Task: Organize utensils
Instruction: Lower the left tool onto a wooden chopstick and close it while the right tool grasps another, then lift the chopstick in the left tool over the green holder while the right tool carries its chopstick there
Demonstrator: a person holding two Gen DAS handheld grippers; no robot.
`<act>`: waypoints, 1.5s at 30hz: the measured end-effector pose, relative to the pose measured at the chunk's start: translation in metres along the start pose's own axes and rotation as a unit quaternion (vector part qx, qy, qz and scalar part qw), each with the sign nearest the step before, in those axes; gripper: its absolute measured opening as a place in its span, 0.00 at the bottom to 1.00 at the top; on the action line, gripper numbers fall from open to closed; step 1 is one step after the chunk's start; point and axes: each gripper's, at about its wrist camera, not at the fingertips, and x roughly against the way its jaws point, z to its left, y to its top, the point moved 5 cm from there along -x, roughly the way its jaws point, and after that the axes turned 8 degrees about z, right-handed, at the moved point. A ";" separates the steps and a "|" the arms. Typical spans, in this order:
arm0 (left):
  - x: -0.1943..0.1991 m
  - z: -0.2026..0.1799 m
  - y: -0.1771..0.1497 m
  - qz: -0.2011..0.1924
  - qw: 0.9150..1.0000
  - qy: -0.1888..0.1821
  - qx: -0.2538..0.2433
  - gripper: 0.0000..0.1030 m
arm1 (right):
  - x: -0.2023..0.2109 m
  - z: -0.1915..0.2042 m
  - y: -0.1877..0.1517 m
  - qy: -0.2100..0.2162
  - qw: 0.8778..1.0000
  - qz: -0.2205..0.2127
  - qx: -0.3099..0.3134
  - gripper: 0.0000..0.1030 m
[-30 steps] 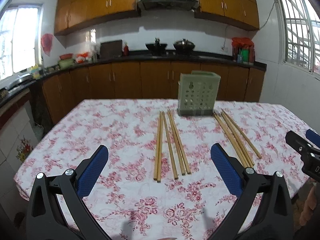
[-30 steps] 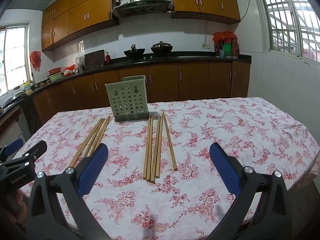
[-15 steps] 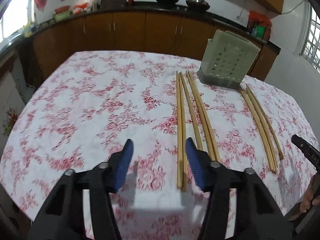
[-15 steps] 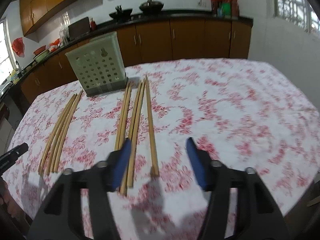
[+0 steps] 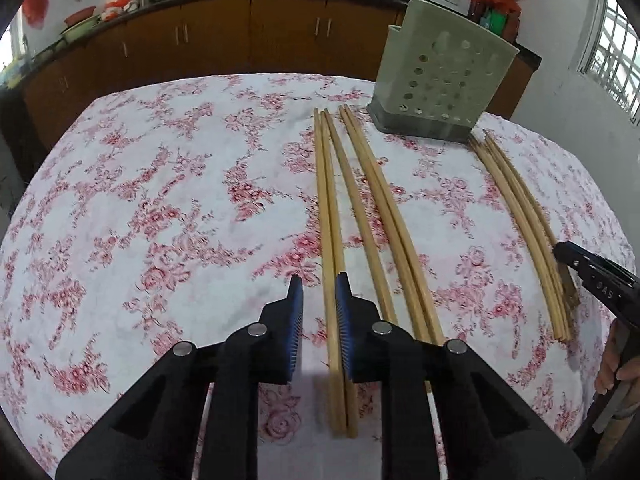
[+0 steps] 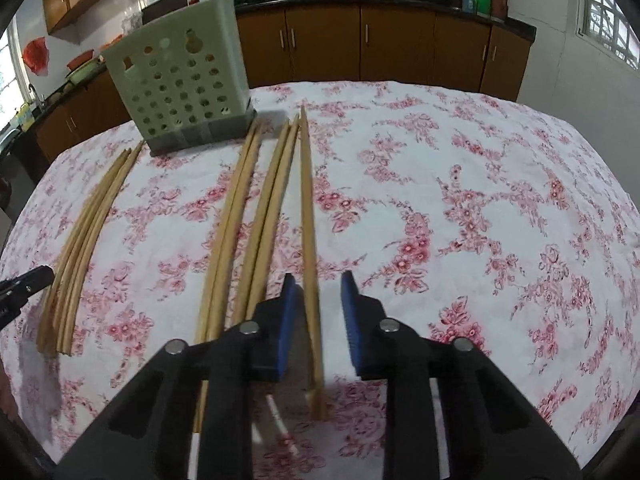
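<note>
A: Progress? Nothing stowed yet, by the look of it. All long tan wooden chopsticks [image 5: 362, 208] flat on the pink floral tablecloth [image 5: 160, 208], in loose bunches in front of the pale green perforated plastic utensil holder [image 5: 440, 84].

B: Left gripper [image 5: 319, 296]?

A: Jaws narrowed but not clenched, straddling the leftmost chopstick pair [image 5: 330, 240]. One blue pad seemingly touching, gap on the other side. Not grasped.

B: Right gripper [image 6: 316, 292]?

A: Same. Partly closed around the single rightmost chopstick [image 6: 308, 220], daylight both sides. Released, nothing held.

B: Left to do?

A: Everything, likely: close, lift, drop into holder, repeat per bunch.

B: Hidden or unclear?

A: Holder interior not visible from either view. Exact stick count hard to tell, sticks overlapping. Pad contact uncertain. Near ends partly covered by gripper bodies. Some blur in right view.
</note>
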 end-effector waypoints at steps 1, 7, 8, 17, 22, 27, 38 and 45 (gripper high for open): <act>-0.001 0.001 0.001 0.001 1.000 0.002 -0.003 0.18 | 0.000 -0.001 0.000 -0.002 1.000 0.000 0.001 0.20; -0.006 0.001 0.000 0.009 0.999 0.035 -0.025 0.13 | -0.001 -0.001 0.000 -0.007 1.000 -0.003 0.007 0.19; -0.006 0.000 -0.001 0.009 0.999 0.026 -0.026 0.13 | -0.001 0.000 0.000 -0.008 1.000 -0.004 0.010 0.19; -0.013 -0.002 0.012 0.001 0.999 0.036 -0.033 0.07 | -0.003 -0.001 0.003 -0.014 1.000 -0.012 0.020 0.08; -0.014 0.024 0.027 -0.009 0.999 0.032 0.003 0.07 | -0.006 -0.022 0.010 -0.027 0.999 -0.014 -0.015 0.08; -0.010 0.025 0.019 -0.020 0.999 0.025 0.000 0.08 | -0.005 -0.023 0.007 -0.023 1.000 -0.016 -0.012 0.09; 0.003 0.025 0.011 -0.025 0.999 0.030 -0.002 0.07 | 0.013 -0.024 0.000 -0.013 0.999 -0.029 -0.017 0.08; 0.080 0.031 0.049 -0.130 0.991 0.009 0.019 0.07 | 0.081 -0.031 0.029 -0.005 0.992 -0.121 -0.019 0.08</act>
